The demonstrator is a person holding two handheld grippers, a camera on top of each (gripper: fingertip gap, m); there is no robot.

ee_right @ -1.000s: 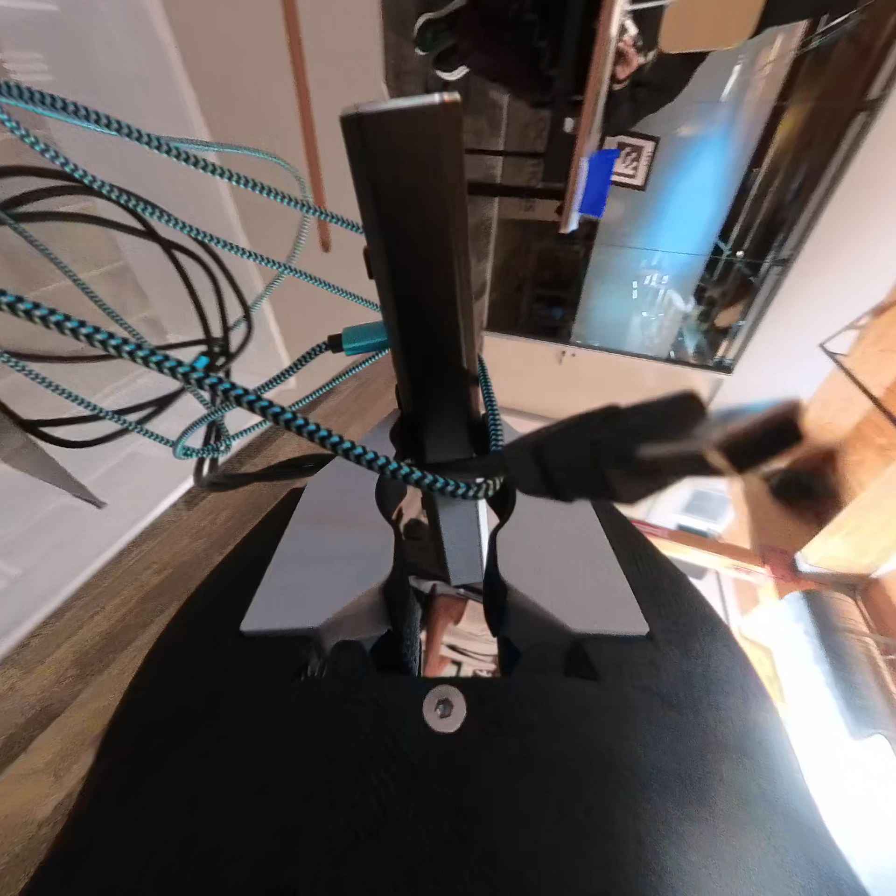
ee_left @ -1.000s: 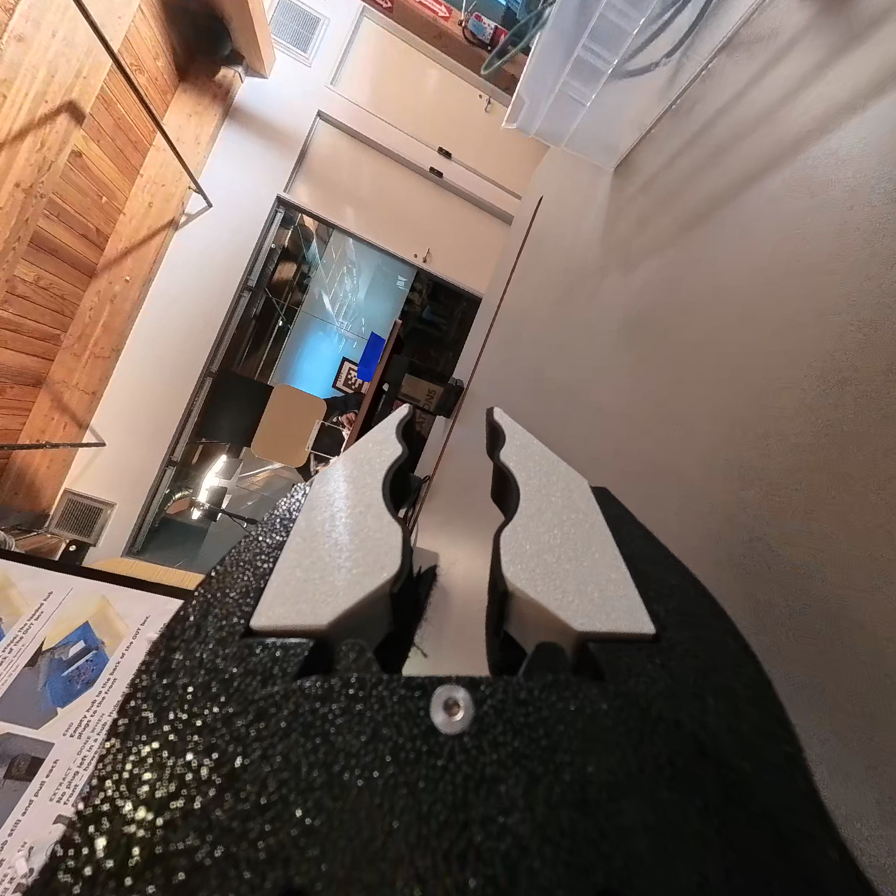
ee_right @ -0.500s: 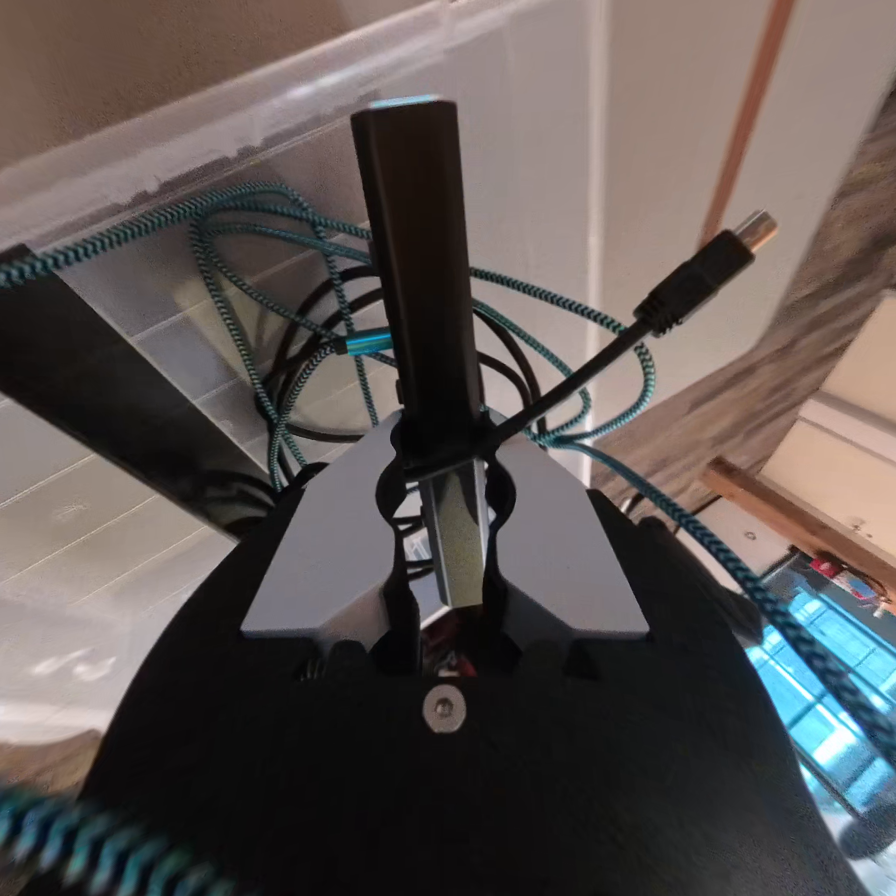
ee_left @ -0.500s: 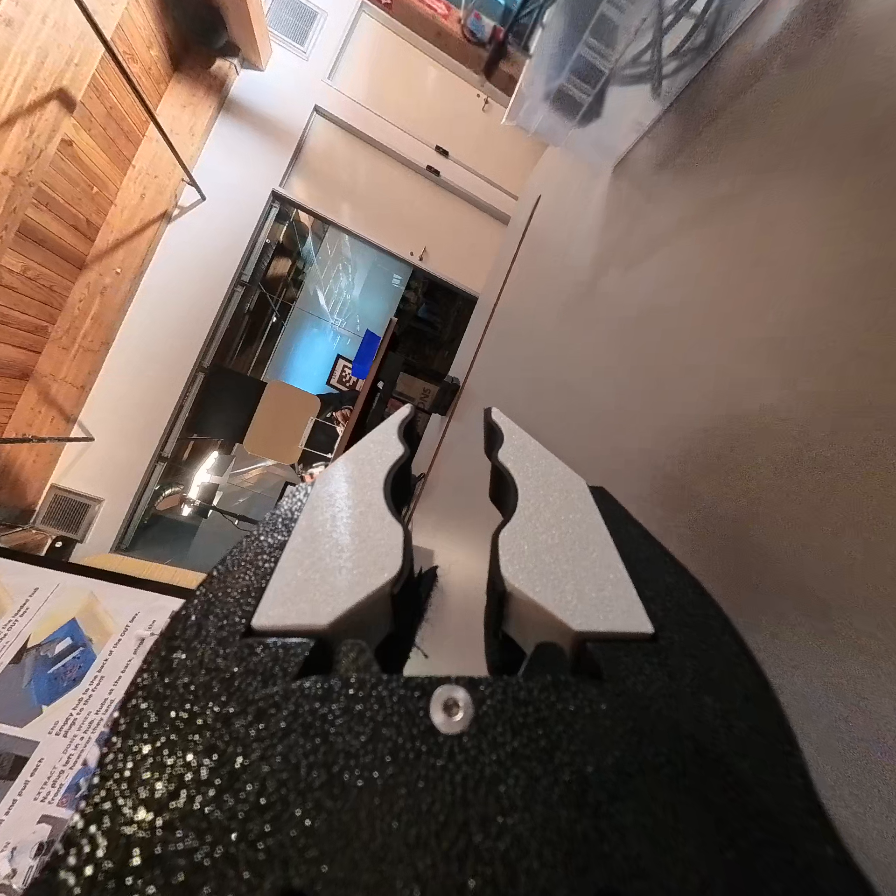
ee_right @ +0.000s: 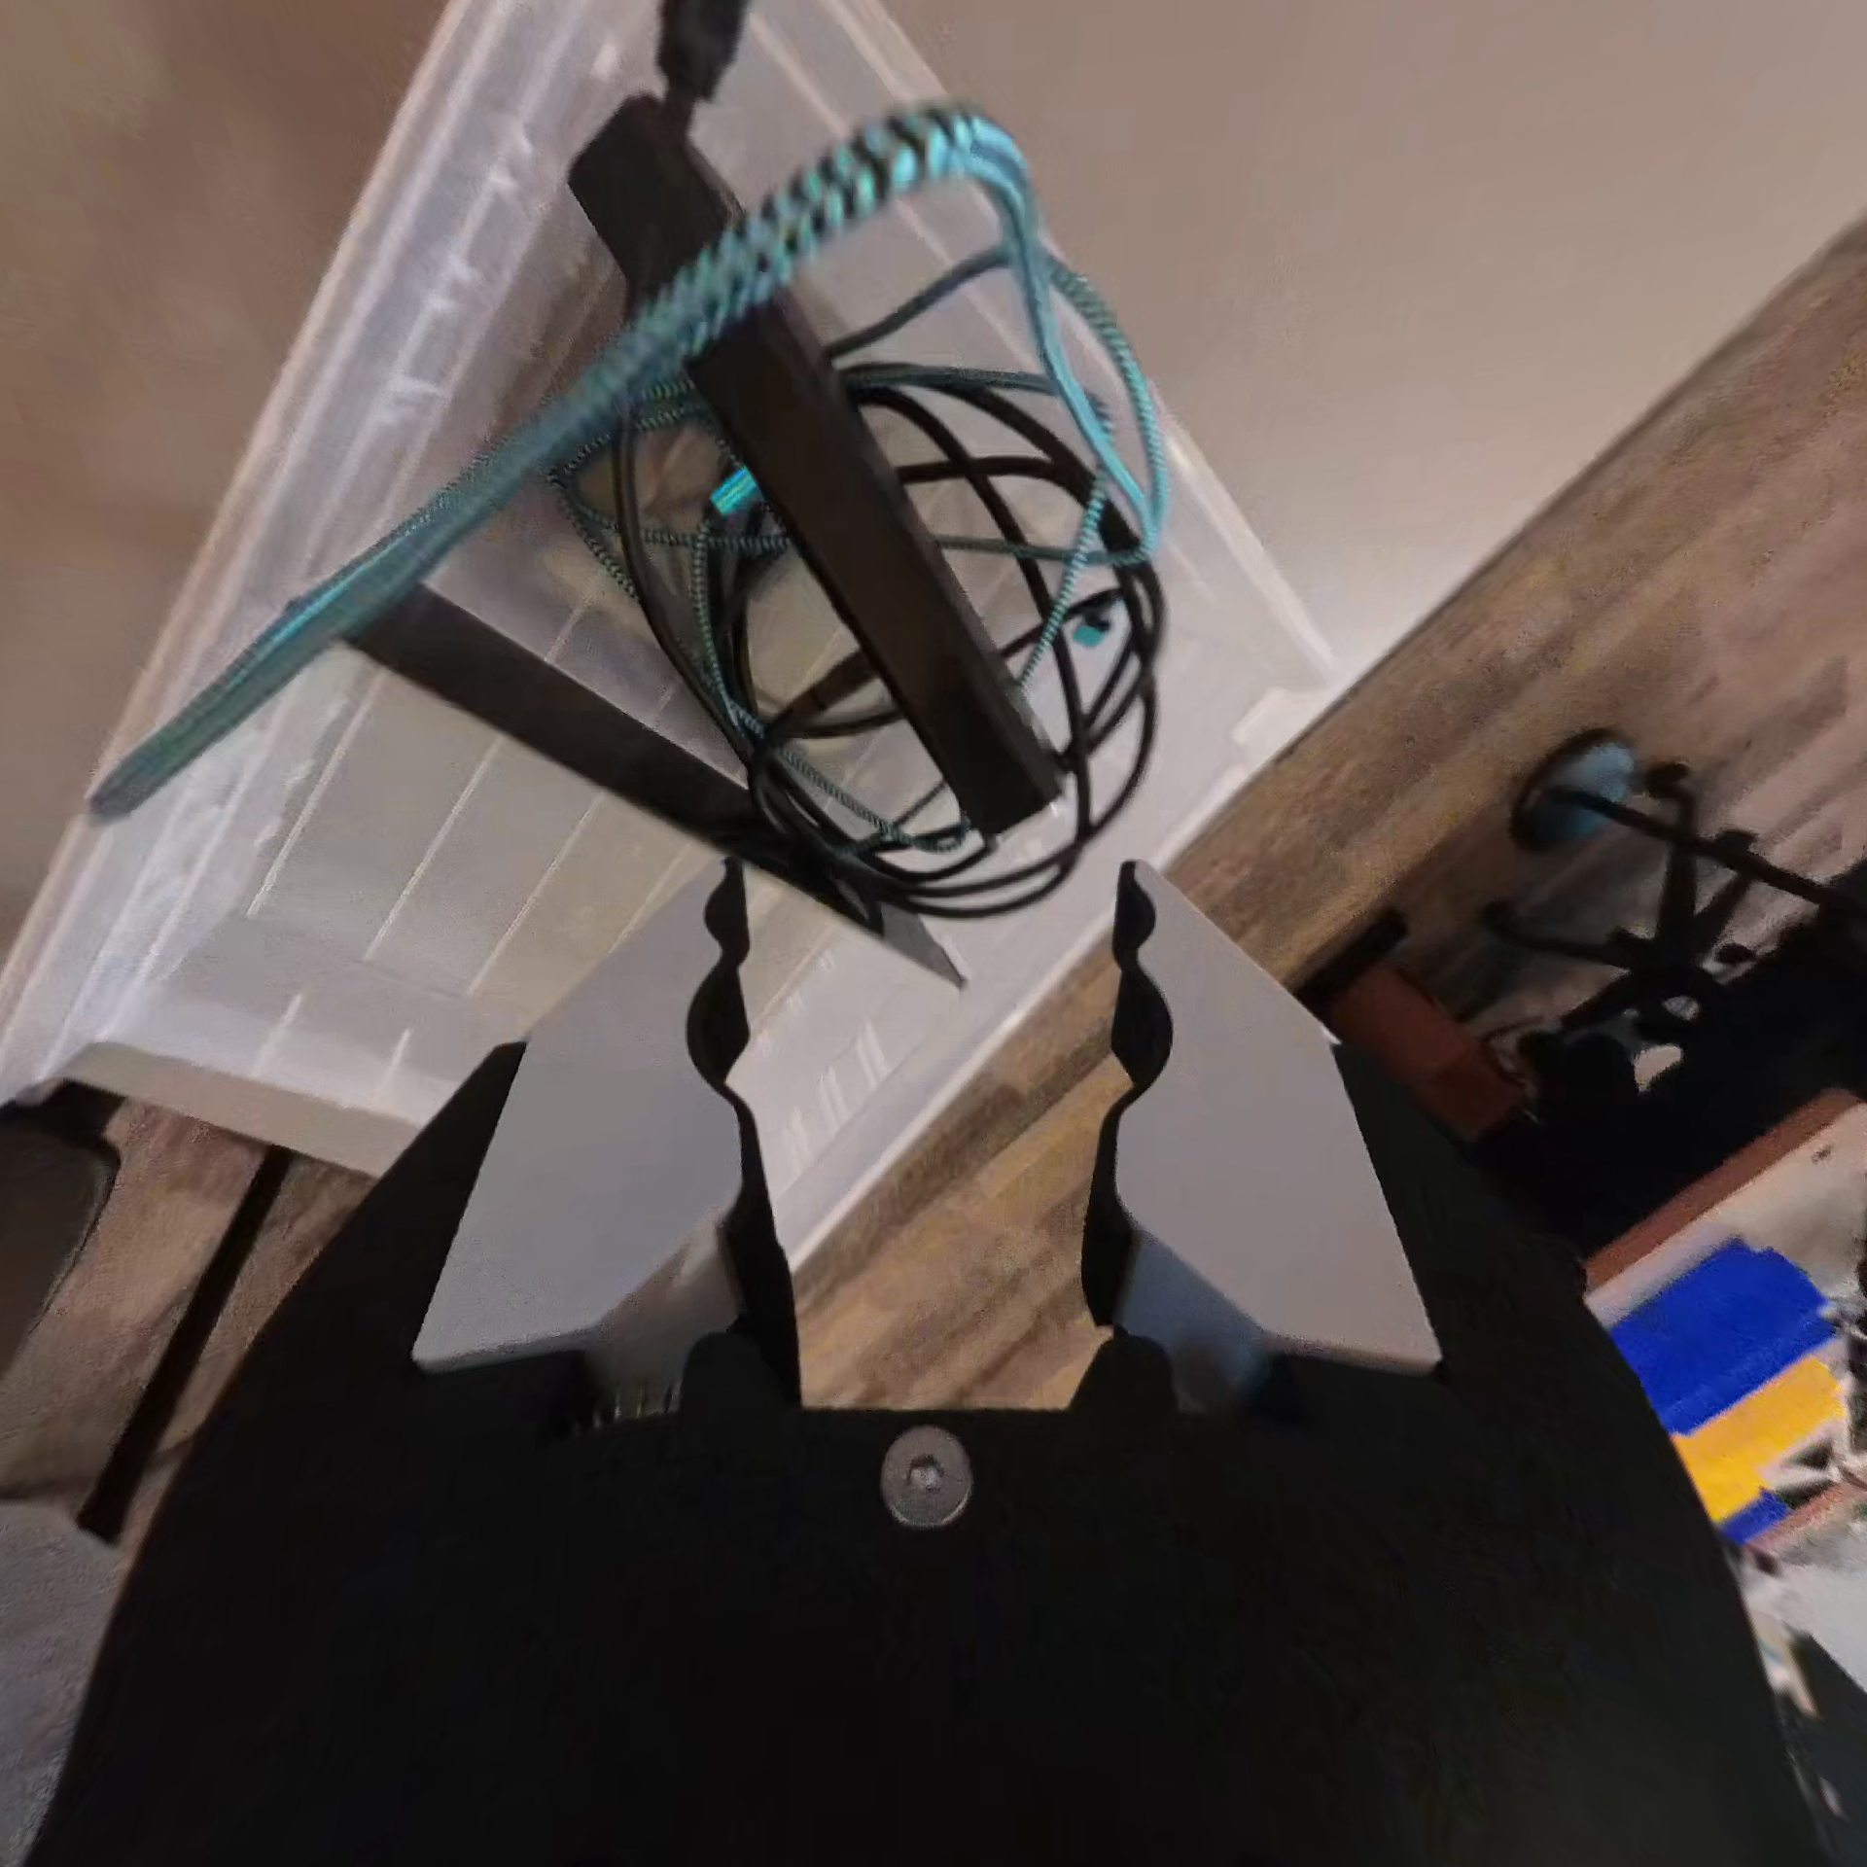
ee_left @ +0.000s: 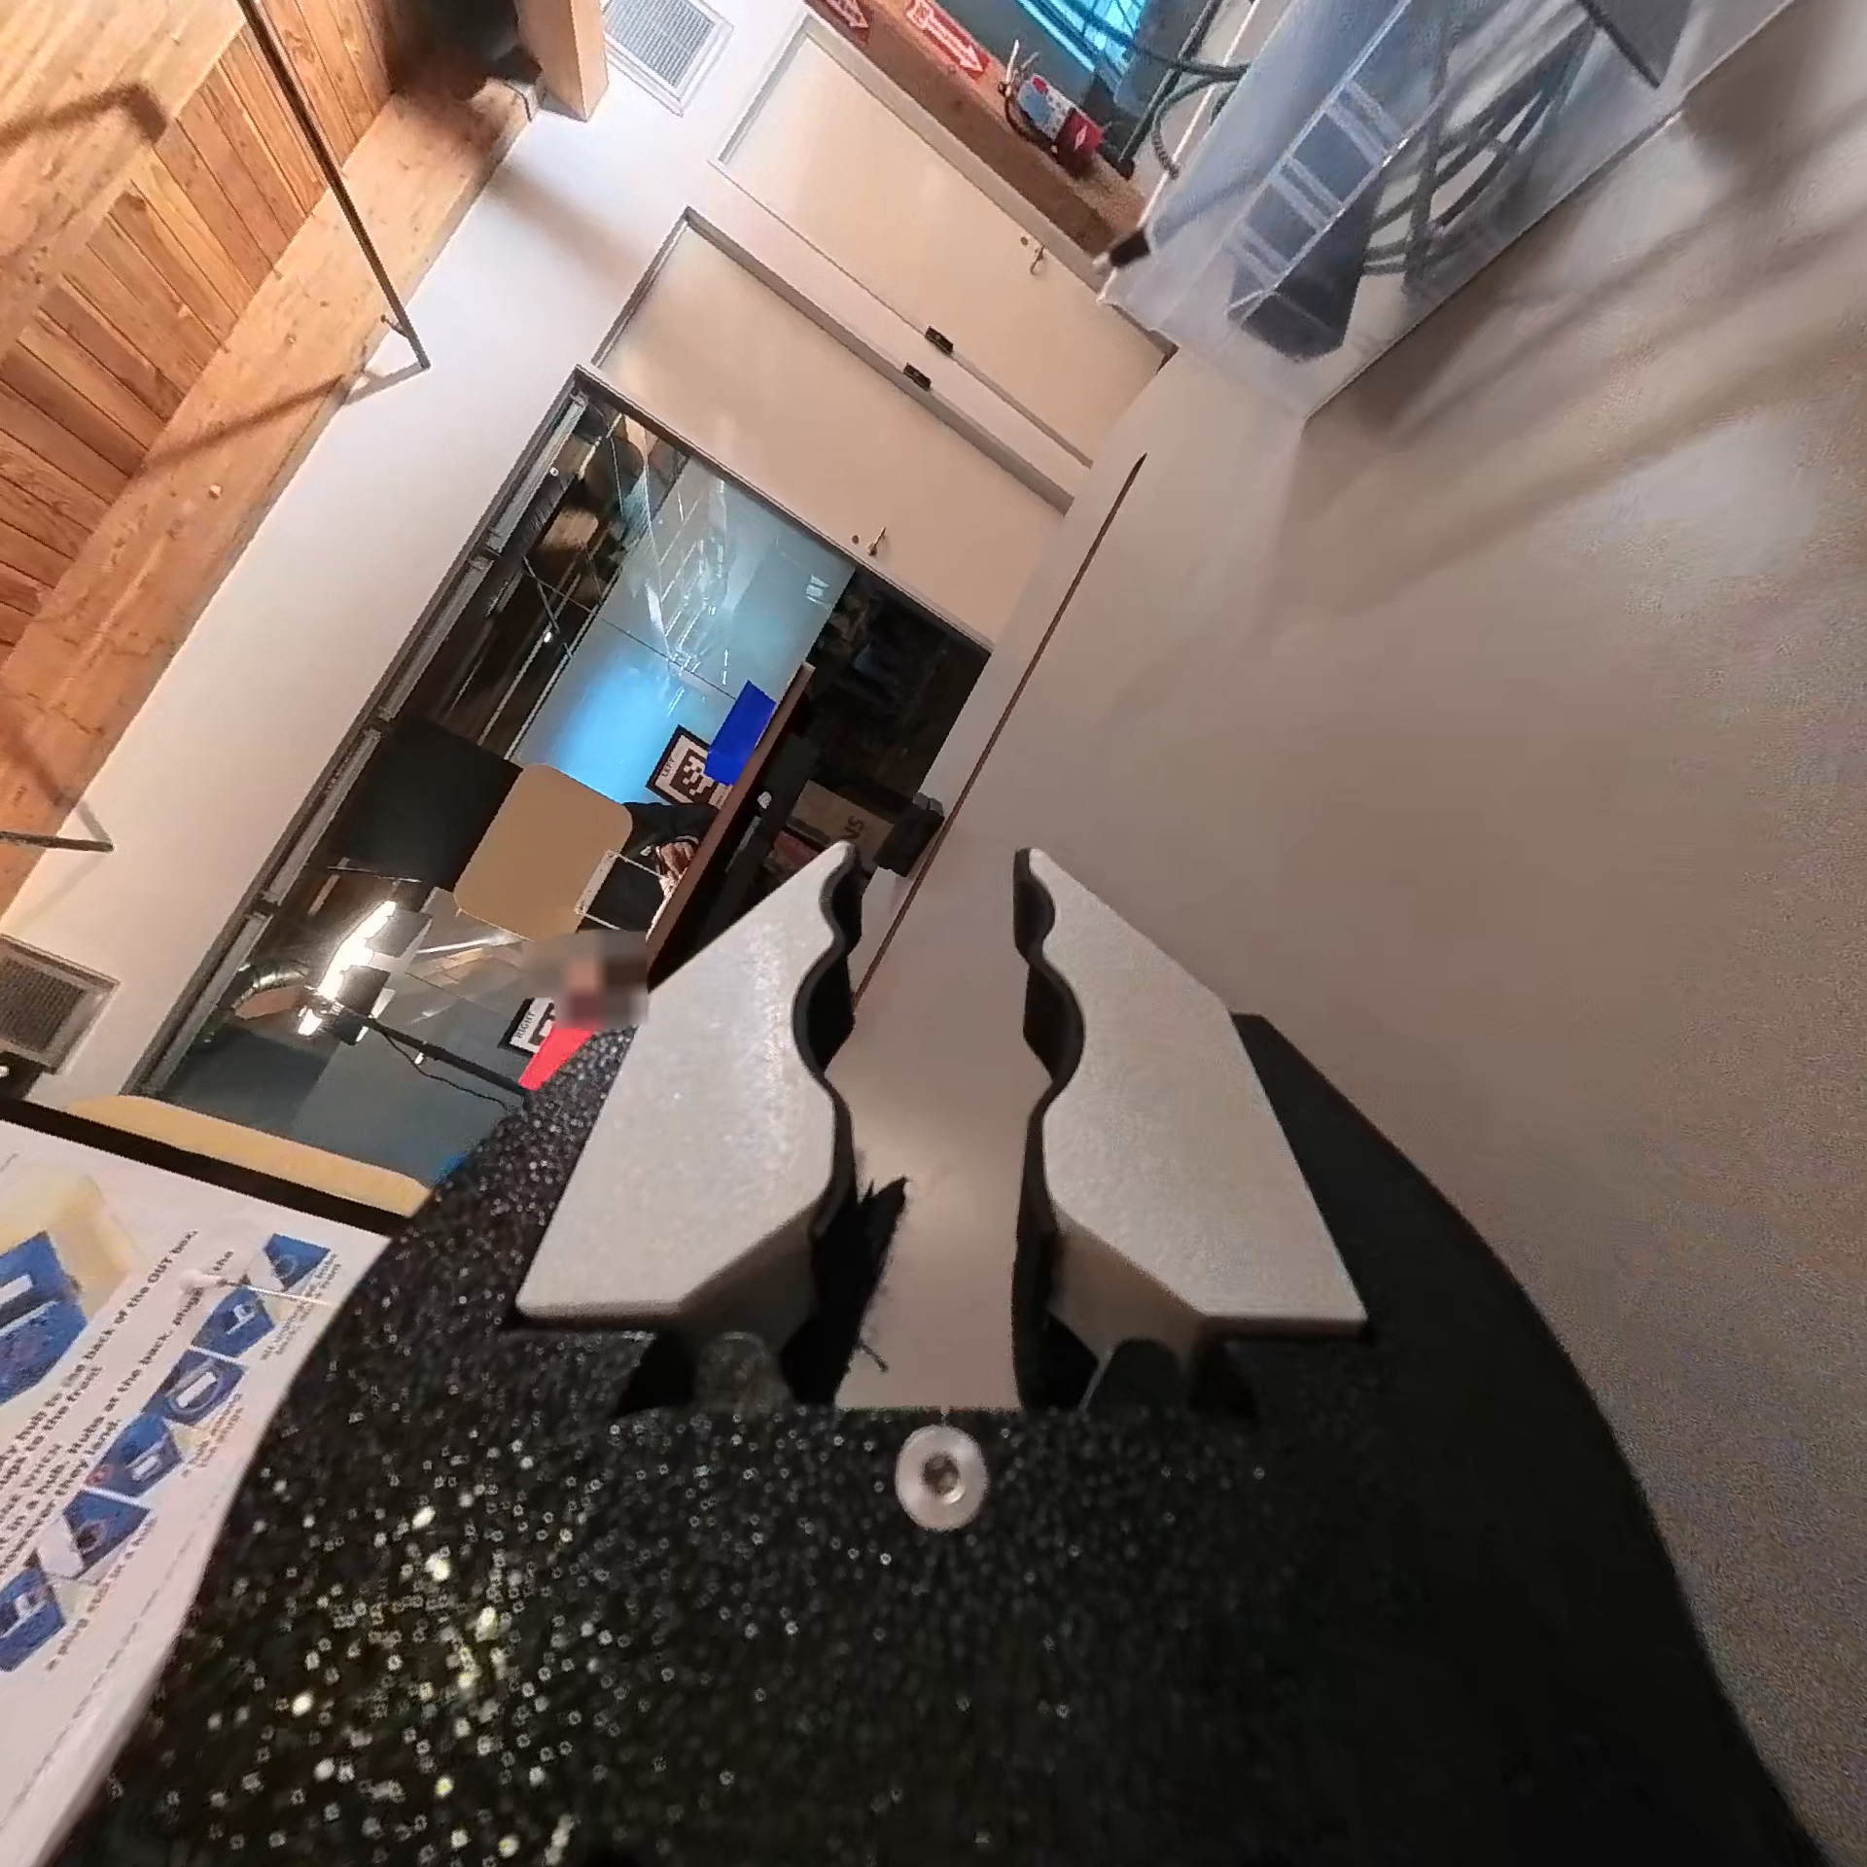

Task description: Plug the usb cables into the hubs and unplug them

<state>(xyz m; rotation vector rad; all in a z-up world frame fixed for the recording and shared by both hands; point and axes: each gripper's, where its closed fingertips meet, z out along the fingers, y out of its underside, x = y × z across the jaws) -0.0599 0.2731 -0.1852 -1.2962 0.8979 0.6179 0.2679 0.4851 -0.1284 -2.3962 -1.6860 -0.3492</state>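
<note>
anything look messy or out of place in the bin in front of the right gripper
Yes. The black hub lies slanted across a loose tangle of black and teal braided cables in the clear plastic bin, with one teal cable draped over it and trailing out past the rim. The right gripper is open and empty.

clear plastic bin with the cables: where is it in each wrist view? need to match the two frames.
Left wrist view: clear plastic bin sits far off at the top right corner, blurred, with dark cables inside.
Right wrist view: it fills the upper left and centre, with the black USB hub and teal braided cables over it.
Shared landmark: the beige tabletop that the bin rests on.
</note>
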